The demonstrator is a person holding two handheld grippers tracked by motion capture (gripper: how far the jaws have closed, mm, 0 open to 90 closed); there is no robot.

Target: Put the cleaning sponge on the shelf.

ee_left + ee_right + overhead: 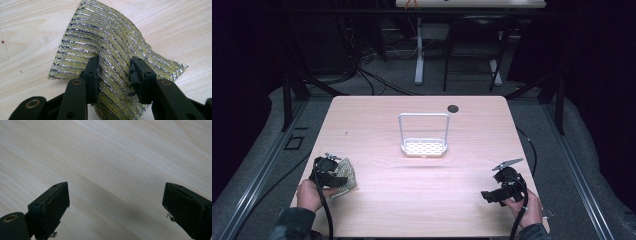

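A: Where is the cloth?

B: The square, gold-and-silver striped mesh cloth (110, 47) lies near the left front corner of the pale wooden bench (377, 120). The left gripper (114, 72) has pinched a raised fold of it between both black pads.

A: And the other hand?

B: The right gripper (115, 202) hangs over bare wood near the right front edge, jaws spread wide, with nothing between them.

A: Anything else on the bench?

B: A small white perforated plastic tray with a tall wire hoop handle (423, 145) stands in the middle, well apart from both grippers.
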